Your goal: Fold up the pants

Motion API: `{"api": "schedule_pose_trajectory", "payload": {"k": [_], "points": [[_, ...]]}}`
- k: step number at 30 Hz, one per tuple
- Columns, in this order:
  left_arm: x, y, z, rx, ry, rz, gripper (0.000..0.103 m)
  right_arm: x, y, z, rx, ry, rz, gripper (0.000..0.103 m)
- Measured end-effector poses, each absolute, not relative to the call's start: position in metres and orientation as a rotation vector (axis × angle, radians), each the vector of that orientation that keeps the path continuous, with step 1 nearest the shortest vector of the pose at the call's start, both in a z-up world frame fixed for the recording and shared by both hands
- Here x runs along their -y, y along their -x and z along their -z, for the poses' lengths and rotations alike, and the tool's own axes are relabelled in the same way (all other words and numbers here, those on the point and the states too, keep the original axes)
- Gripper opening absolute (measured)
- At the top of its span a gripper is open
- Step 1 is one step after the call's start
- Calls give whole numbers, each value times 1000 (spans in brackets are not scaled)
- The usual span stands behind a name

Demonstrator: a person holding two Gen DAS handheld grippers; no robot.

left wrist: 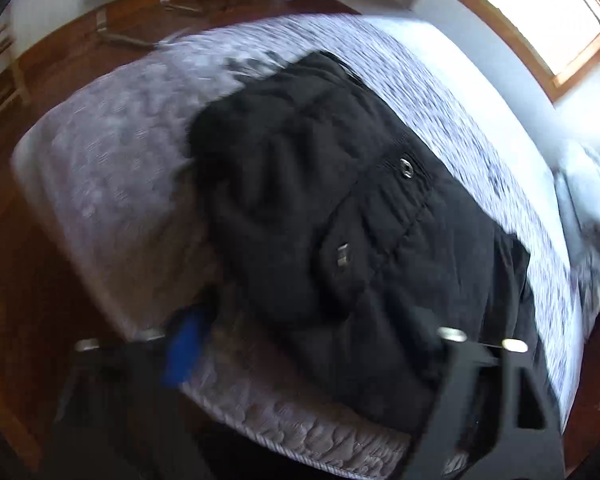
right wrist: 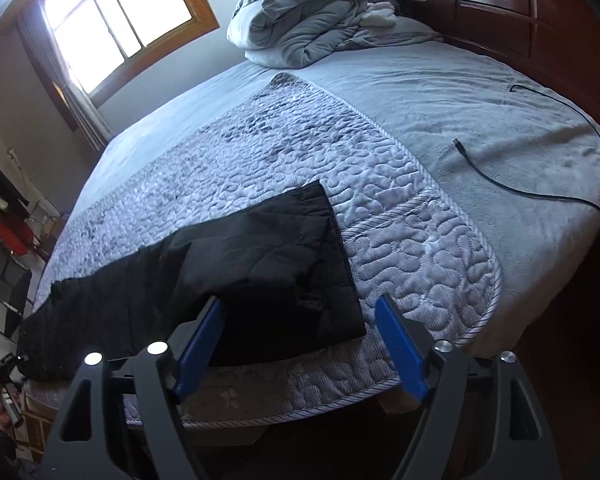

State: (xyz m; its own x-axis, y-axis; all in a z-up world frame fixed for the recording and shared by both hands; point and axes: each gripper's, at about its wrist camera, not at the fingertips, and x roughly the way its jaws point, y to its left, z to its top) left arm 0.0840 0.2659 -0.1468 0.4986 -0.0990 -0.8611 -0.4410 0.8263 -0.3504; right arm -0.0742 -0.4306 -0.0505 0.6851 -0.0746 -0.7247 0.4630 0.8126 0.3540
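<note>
Black pants (left wrist: 340, 208) lie on a grey quilted bedspread (left wrist: 120, 168) near the bed's front edge, with metal snaps showing on the waistband. In the right wrist view the pants (right wrist: 240, 268) lie folded lengthwise across the quilt (right wrist: 400, 220). My right gripper (right wrist: 300, 320) is open, its blue fingers (right wrist: 400, 352) spread on either side of the pants' near corner, holding nothing. My left gripper (left wrist: 312, 344) is over the pants near the bed edge; one blue finger (left wrist: 184, 344) shows, the other is hidden by the cloth. The view is blurred.
A pillow and bundled grey blanket (right wrist: 308, 16) lie at the head of the bed by a dark wooden headboard (right wrist: 520, 8). A black cable (right wrist: 540, 192) lies on the grey sheet. Wooden floor (left wrist: 60, 60) surrounds the bed. A window (right wrist: 116, 20) is on the wall.
</note>
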Motion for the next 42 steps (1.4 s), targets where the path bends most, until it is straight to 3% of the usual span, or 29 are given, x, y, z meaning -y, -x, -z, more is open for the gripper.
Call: {"api": "schedule_pose_trajectory", "payload": {"k": [9,15,22,28,30,34,37,42], "points": [[-249,-13,100,-923,622,-296,93,430,109,40,-578,-979,84,83],[-187,-32,80,-907,520,-167,98,388,80,63,-643,-1077,-19,84],[-119,-69,121,-1055,362,-21,98,409,34,106,-622,-1273,115,87],[-108,-79,163,-1132,320,-59,98,445,2,139,-660,-1461,203,86],[-105,-81,171,-1142,297,-65,99,450,-6,142,-665,-1494,187,78],[-96,-83,177,-1143,255,-70,100,450,-21,132,-709,-1443,142,34],[-95,-85,180,-1151,262,-69,100,443,-32,102,-693,-1270,95,13],[-94,-90,187,-1158,271,-60,100,414,-34,32,-508,-912,-121,12]]}}
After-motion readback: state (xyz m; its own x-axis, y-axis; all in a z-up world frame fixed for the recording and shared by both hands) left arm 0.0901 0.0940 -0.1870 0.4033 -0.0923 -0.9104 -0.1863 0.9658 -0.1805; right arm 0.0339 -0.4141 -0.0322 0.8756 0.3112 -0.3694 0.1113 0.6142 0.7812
